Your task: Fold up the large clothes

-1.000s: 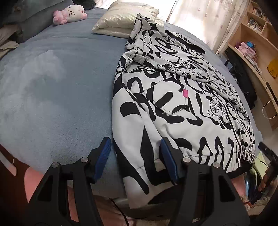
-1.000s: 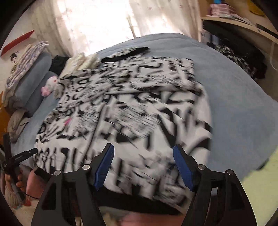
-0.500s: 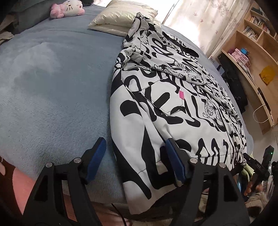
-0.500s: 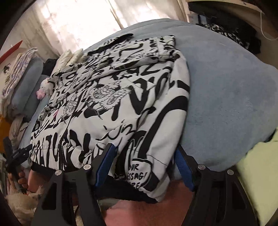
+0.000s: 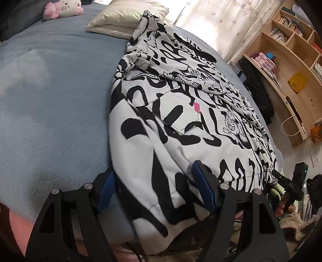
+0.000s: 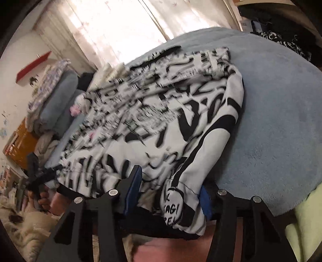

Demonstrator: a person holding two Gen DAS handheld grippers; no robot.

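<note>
My left gripper (image 5: 153, 187) points down and forward over the near edge of the bed (image 5: 52, 112), its black arms filling the bottom of the left wrist view. Its blue pads (image 5: 203, 185) stand apart, one on each side of the near left corner of the jacket (image 5: 181, 129); the left pad (image 5: 106, 189) lies against the blue cover beside the hem, the right one sits on top of the cloth. They straddle the corner and do not pinch it.

The jacket, white with heavy black lettering, lies flat along the bed from the lower middle of that frame up to the top centre, where its hood end reaches a cream pillow (image 5: 124, 18). A small pink tag (image 5: 196, 106) shows near the middle of it. A pink and white plush toy (image 5: 64, 9) sits at the upper left, wooden shelves (image 5: 291, 60) at the right.

My right gripper (image 6: 171, 191) tilts down the same way at the other near corner, low in the right wrist view. Its jaws have just been closing, with the hanging hem between the blue pads (image 6: 133, 187); the picture is blurred, and I cannot tell whether they press the cloth. In the lower left of that frame my other hand (image 6: 43, 198) holds the left gripper's handle.
</note>
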